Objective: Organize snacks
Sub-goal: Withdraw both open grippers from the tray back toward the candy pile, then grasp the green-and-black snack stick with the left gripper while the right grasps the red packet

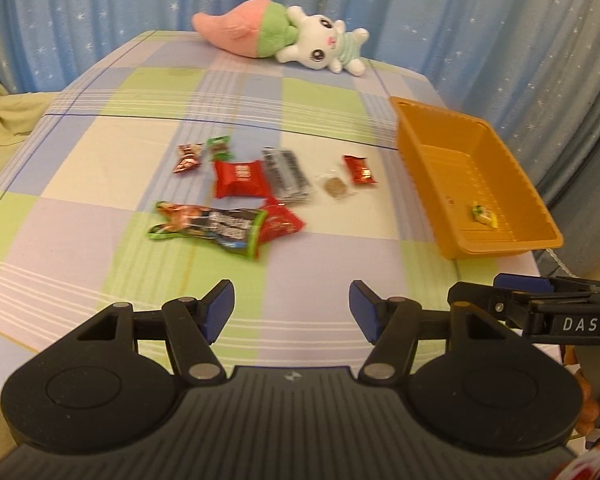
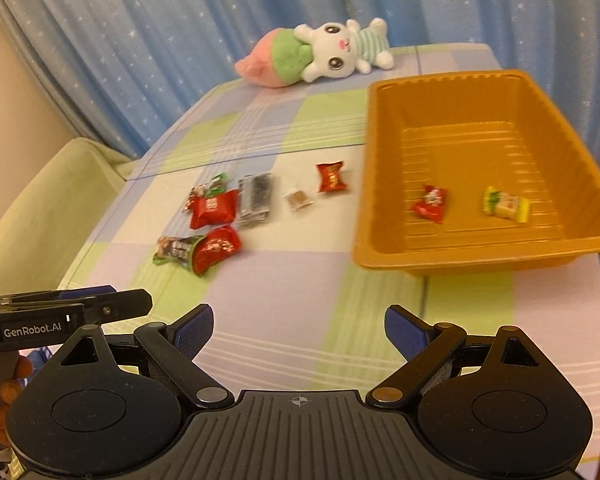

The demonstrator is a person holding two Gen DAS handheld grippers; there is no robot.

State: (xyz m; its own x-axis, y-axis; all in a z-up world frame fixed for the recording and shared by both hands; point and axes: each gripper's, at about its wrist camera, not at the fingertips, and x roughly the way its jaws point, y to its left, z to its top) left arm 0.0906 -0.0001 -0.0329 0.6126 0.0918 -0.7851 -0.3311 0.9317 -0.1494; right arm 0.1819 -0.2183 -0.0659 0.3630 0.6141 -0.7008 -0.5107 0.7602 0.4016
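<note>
Going left to right: the left hand-held gripper [image 1: 291,307] has its jaws apart with nothing between them, hanging over bare checked cloth on the counter [image 1: 100,152]. The loose snacks sit around its 12 o'clock: a long green-and-black packet [image 1: 208,228] nearest, overlapping a red pouch [image 1: 280,224], then a square red pack [image 1: 238,178], a grey sachet [image 1: 287,176], a small clear-wrapped brown piece [image 1: 335,188] and a red candy [image 1: 359,170].

The right hand-held gripper [image 2: 299,332] is also spread wide and empty. The orange tray [image 2: 384,184] is at its 1 o'clock, with a red candy [image 2: 430,203] and a yellow one [image 2: 506,204] already in it.

My take: start with the outliers nearest the tray using the right one. For the overlapped pair, lift the top packet first, pinching across the narrow crimped end so it doesn't slide. Watch the two grippers don't bump, they're just beside each other.
</note>
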